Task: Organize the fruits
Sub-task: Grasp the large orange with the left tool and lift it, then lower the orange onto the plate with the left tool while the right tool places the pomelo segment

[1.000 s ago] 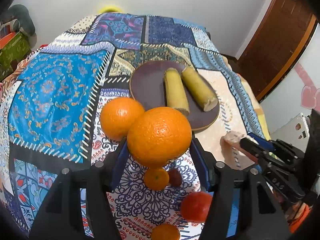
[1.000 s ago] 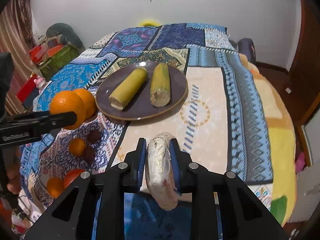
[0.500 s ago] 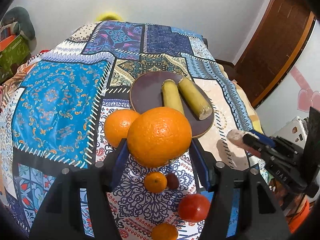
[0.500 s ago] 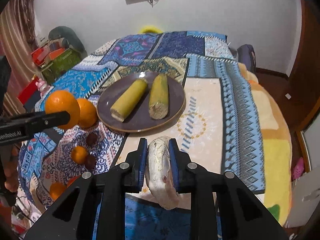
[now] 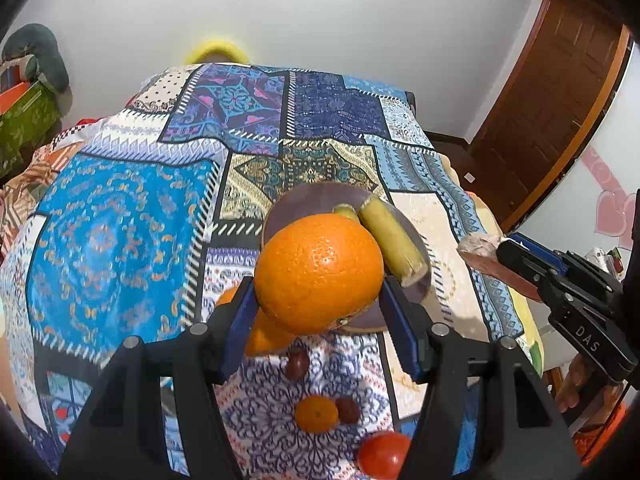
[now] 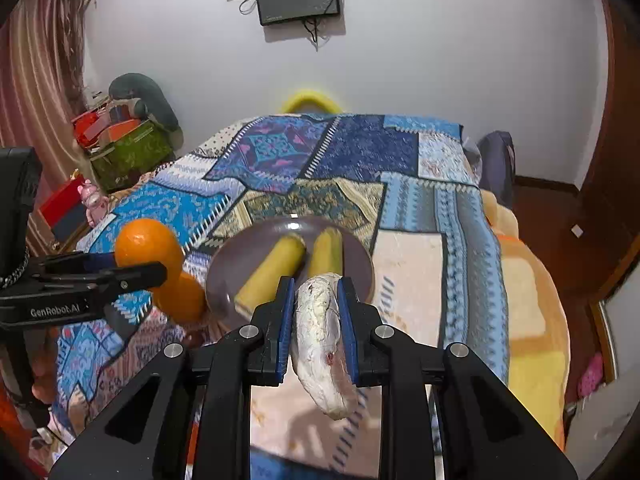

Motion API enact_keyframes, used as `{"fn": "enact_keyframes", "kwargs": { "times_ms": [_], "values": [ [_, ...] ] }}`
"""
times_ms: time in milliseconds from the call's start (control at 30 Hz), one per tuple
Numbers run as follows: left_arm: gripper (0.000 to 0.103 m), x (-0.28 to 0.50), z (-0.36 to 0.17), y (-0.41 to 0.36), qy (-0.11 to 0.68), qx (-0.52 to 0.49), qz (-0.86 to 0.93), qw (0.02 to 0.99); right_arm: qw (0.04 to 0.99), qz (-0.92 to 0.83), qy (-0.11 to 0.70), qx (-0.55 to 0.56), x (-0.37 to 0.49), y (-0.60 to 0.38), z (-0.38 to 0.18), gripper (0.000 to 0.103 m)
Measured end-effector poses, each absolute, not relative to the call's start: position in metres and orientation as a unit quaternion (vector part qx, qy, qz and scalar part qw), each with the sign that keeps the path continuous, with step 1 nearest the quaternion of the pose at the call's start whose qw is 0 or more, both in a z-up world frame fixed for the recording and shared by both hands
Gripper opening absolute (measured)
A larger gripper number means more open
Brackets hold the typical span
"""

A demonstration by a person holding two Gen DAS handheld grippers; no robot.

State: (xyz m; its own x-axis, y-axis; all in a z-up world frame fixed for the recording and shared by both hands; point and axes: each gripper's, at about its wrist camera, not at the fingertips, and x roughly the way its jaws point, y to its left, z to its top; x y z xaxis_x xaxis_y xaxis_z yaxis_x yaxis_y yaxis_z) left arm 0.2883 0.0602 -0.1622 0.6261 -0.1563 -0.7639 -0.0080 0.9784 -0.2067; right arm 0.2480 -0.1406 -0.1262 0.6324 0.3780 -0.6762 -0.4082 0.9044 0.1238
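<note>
My left gripper (image 5: pixel 318 300) is shut on a large orange (image 5: pixel 318 272) and holds it above the bedspread, just short of the brown plate (image 5: pixel 308 202). The plate carries two yellow-green stalk pieces (image 5: pixel 390 236). A second orange (image 5: pixel 260 334) lies under the held one. My right gripper (image 6: pixel 316 312) is shut on a pale, whitish-pink root-like fruit (image 6: pixel 322 344), held above the near rim of the plate (image 6: pixel 224 276). The left gripper (image 6: pixel 100 276) with its orange (image 6: pixel 146 242) shows at left in the right wrist view.
A small orange (image 5: pixel 316 414), two dark brown fruits (image 5: pixel 296 364) and a red tomato (image 5: pixel 382 456) lie on the patterned bedspread (image 5: pixel 120 240) near me. Boxes (image 6: pixel 128 148) stand left of the bed. A wooden door (image 5: pixel 552 120) is at right.
Both grippers have risen and tilted up with their fruit still held. The plate and the loose fruits now sit lower and partly hidden behind the held orange.
</note>
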Motion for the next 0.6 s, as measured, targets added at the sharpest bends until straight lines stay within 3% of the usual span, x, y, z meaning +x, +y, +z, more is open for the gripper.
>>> {"fn": "enact_keyframes", "kwargs": {
  "times_ms": [600],
  "values": [
    [0.061,0.371,-0.211,0.068,0.491,-0.085,-0.050,0.865,0.896,0.248,0.367,-0.011,0.322,-0.092,-0.144,0.020]
  ]
}}
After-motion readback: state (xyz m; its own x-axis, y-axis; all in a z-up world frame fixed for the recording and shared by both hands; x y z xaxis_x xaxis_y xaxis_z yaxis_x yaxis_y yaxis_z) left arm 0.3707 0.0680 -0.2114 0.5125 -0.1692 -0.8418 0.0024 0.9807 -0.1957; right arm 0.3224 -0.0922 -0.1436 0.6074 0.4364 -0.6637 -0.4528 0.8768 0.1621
